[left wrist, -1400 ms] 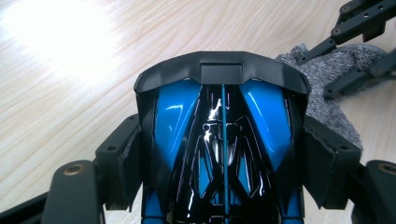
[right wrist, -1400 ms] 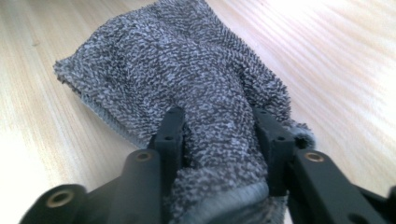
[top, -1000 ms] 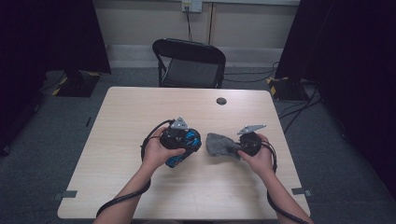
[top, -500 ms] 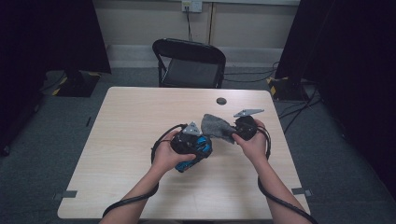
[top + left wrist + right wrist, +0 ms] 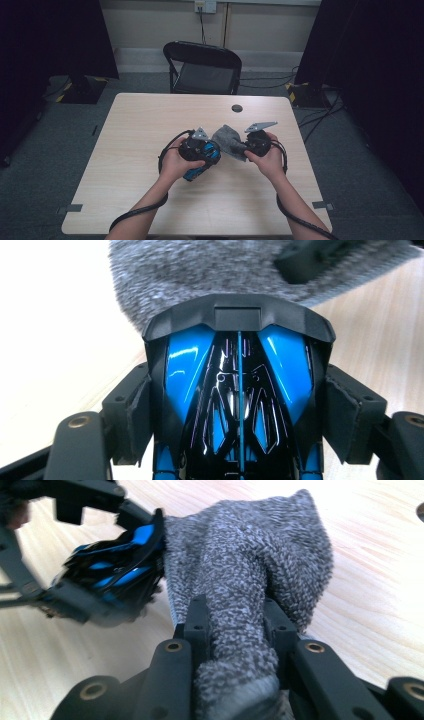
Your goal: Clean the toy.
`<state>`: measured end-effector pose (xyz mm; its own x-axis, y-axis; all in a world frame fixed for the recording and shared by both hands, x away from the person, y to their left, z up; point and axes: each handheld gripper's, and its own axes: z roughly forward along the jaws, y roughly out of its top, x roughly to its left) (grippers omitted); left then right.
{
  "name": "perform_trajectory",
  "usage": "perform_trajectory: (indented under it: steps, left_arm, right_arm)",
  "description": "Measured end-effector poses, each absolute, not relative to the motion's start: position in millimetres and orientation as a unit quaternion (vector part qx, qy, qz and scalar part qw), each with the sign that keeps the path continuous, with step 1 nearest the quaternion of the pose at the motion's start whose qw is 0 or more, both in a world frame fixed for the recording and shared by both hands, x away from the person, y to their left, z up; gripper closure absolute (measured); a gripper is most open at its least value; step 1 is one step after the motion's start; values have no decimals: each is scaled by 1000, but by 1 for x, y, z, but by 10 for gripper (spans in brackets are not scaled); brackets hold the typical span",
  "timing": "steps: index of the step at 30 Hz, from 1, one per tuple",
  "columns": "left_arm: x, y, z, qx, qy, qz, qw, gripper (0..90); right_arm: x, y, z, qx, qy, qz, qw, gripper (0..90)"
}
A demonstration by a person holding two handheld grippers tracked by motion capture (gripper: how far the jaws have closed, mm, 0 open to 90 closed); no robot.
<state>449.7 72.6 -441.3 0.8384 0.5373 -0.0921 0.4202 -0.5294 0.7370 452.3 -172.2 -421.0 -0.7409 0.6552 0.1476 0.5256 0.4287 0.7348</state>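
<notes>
A glossy blue and black shell-shaped object (image 5: 239, 390) sits between the pads of my left gripper (image 5: 240, 412), which is shut on its two sides. In the high view this blue object (image 5: 206, 156) is held just above the table by my left gripper (image 5: 209, 150). My right gripper (image 5: 235, 625) is shut on a bunched grey knitted cloth (image 5: 250, 565). The cloth (image 5: 229, 140) hangs between the two hands, and its far end lies against the front of the blue object (image 5: 115, 565).
The light wooden table (image 5: 140, 125) carries a small dark round disc (image 5: 237, 108) near its far edge. A black folding chair (image 5: 202, 67) stands behind the table. Black cables trail from both grippers along the forearms.
My right gripper has lifted the grey cloth and carried it left, against the blue object. My left gripper has shifted a little to the right with the object.
</notes>
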Motion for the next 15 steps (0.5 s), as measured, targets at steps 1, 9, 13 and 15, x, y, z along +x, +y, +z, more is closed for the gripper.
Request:
perform_trajectory:
  steps: [1,9,13,15]
  left_arm:
    - [451,73,-442,872,276,76,398,255]
    - [458,79,-441,872,289,87,386,254]
    - [461,80,-443,873,295,91,379,255]
    - [463,82,-444,873,298,90,376,254]
  right_arm:
    - [451,-173,-421,349,842,405,78,708]
    - [442,-177,-421,333,843,417,69,709]
    - [438,-179,-422,327,845,418,69,709]
    - [436,-180,-423,325,845,419,67,709]
